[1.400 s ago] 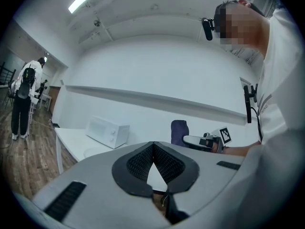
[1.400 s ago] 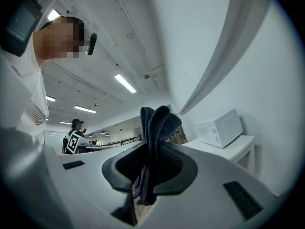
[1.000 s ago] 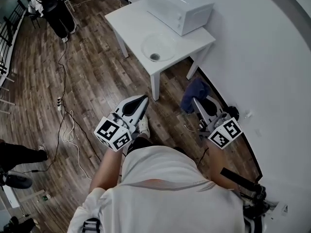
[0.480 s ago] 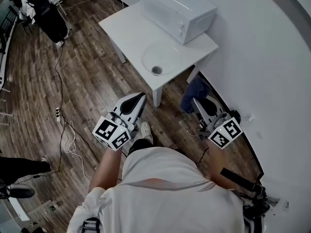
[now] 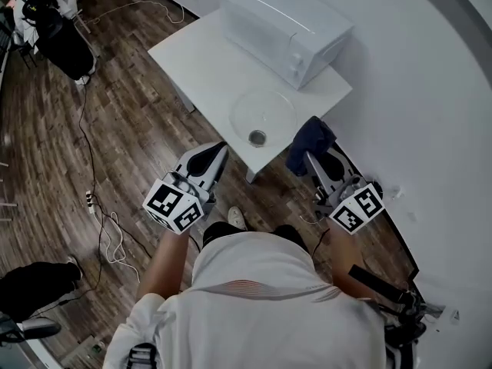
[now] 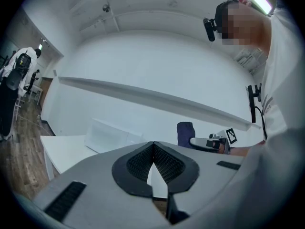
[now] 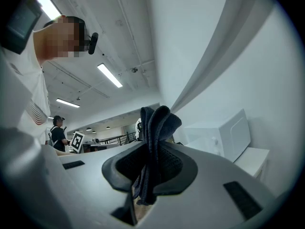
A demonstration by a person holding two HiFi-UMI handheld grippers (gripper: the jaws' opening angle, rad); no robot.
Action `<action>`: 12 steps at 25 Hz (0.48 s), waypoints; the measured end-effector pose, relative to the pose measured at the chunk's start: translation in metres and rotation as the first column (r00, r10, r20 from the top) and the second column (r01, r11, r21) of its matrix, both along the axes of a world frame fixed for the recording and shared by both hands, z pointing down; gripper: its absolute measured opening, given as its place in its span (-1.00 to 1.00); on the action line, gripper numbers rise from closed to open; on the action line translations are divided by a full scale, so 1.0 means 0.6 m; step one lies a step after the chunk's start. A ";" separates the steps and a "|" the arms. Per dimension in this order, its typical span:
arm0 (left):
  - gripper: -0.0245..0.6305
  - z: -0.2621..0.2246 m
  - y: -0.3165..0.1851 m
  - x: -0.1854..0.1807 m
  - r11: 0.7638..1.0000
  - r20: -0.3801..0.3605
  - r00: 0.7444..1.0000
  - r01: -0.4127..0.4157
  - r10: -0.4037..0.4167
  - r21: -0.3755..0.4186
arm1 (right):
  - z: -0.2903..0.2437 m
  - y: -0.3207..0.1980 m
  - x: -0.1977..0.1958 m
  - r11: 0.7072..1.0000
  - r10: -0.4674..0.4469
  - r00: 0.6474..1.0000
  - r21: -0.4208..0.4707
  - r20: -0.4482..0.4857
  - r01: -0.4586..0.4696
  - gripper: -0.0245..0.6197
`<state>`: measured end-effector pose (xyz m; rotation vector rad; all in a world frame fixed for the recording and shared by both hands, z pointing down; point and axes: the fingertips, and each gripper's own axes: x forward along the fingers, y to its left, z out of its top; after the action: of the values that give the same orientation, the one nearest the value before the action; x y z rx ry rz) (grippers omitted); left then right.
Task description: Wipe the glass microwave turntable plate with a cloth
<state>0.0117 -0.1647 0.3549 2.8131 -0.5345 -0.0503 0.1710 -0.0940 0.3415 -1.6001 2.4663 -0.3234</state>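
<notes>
A clear glass turntable plate (image 5: 264, 116) lies on the small white table (image 5: 200, 60), near its front corner, in front of a white microwave (image 5: 284, 25). My right gripper (image 5: 309, 158) is shut on a dark blue cloth (image 5: 309, 143) that sticks up between its jaws, seen close in the right gripper view as the cloth (image 7: 155, 142). It hovers just right of the table's corner. My left gripper (image 5: 214, 156) is shut with nothing in it, pads touching at the tips (image 6: 153, 152), just short of the table's front edge.
A white curved wall (image 5: 430, 91) runs along the right. Cables and a power strip (image 5: 91, 200) lie on the wooden floor at the left. A person in dark clothes (image 5: 54, 33) stands at the far upper left. The microwave (image 7: 224, 135) shows right of my right gripper.
The table, plate and microwave have come nearer and lower in the head view as the person stepped forward. Both grippers now reach the table's front edge, their holds unchanged.
</notes>
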 end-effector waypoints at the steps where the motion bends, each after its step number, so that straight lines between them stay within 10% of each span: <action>1: -0.89 0.001 -0.013 -0.002 1.000 -0.003 1.000 -0.005 0.005 0.000 | 0.000 -0.011 -0.003 1.000 0.004 1.000 -0.002 0.000 -0.004 -0.74; 12: -0.89 0.034 -0.108 0.023 0.997 -0.009 0.999 0.052 -0.052 -0.060 | 0.019 -0.105 0.033 0.998 -0.025 1.000 -0.050 0.014 0.025 -0.74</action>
<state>0.0253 -0.2292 0.3750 2.7389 -0.5969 -0.0579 0.1906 -0.1572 0.3531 -1.5820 2.4891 -0.4019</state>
